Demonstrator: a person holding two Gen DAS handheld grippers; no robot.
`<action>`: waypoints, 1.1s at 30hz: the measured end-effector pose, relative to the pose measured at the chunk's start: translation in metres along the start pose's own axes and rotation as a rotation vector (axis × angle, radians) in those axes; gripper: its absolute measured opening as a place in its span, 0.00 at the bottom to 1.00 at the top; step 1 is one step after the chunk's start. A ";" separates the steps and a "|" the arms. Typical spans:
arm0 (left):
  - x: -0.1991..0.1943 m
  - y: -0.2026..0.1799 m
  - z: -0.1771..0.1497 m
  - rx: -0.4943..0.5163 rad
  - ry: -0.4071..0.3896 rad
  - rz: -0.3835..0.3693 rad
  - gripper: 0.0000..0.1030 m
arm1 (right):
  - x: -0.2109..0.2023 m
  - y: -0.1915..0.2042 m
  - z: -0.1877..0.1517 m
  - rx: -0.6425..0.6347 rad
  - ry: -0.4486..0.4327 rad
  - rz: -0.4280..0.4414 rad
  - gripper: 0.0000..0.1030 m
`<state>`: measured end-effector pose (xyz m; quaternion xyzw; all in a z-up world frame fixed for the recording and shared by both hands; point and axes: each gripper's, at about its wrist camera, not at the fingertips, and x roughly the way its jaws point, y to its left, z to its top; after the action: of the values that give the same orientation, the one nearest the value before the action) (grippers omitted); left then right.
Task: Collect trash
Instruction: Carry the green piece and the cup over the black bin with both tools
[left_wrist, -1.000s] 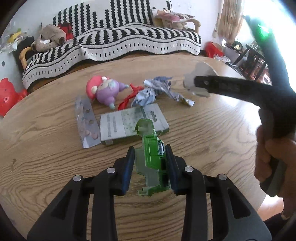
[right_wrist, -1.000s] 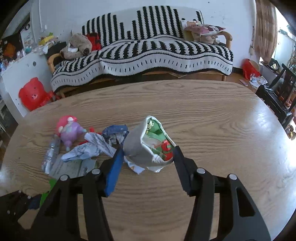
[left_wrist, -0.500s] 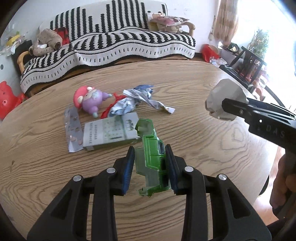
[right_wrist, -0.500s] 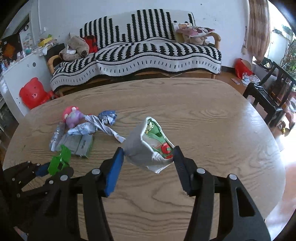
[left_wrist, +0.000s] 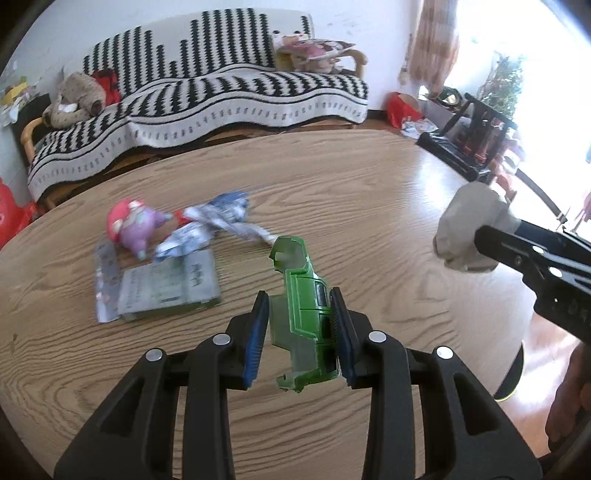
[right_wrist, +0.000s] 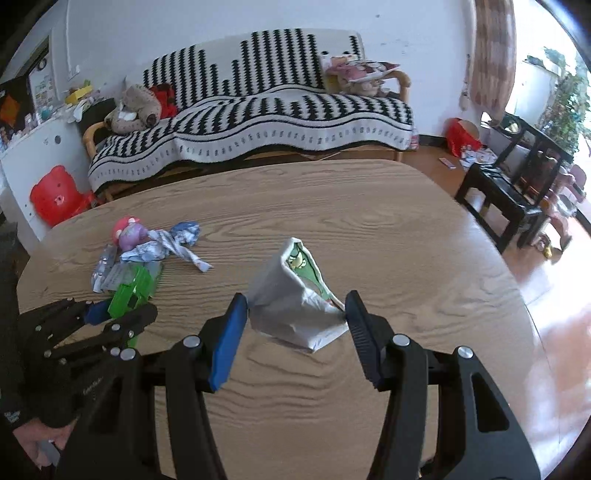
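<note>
Gripping a green plastic scrap (left_wrist: 304, 314), left tool (left_wrist: 300, 334) part-open; right tool (right_wrist: 291, 332) closing on crumpled wrapper (right_wrist: 291, 299).

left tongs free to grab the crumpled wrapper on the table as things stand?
Probably not. The left tongs are already shut on a green toy truck, so there is no free grip. The path over the table to the crumpled wrapper looks clear otherwise.

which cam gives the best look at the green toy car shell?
Left wrist. The green toy car shell sits centred and close between the left gripper pads, body and window cutouts clear. The right wrist view shows only a small green piece of it at the left edge, partly hidden behind that gripper's black fingers.
</note>
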<state>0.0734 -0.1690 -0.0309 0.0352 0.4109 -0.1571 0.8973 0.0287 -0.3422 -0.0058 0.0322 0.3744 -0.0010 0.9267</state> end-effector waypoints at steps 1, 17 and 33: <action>0.000 -0.009 0.002 0.009 -0.004 -0.010 0.32 | -0.004 -0.005 -0.002 0.006 0.004 -0.002 0.28; -0.009 -0.046 0.021 0.006 -0.029 -0.098 0.32 | -0.032 -0.076 -0.034 0.153 0.010 0.137 0.84; -0.023 0.067 0.011 -0.102 0.000 0.016 0.32 | 0.086 0.014 -0.025 0.133 0.224 0.200 0.78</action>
<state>0.0879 -0.1022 -0.0109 -0.0072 0.4181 -0.1288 0.8992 0.0736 -0.3248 -0.0831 0.1303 0.4693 0.0703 0.8705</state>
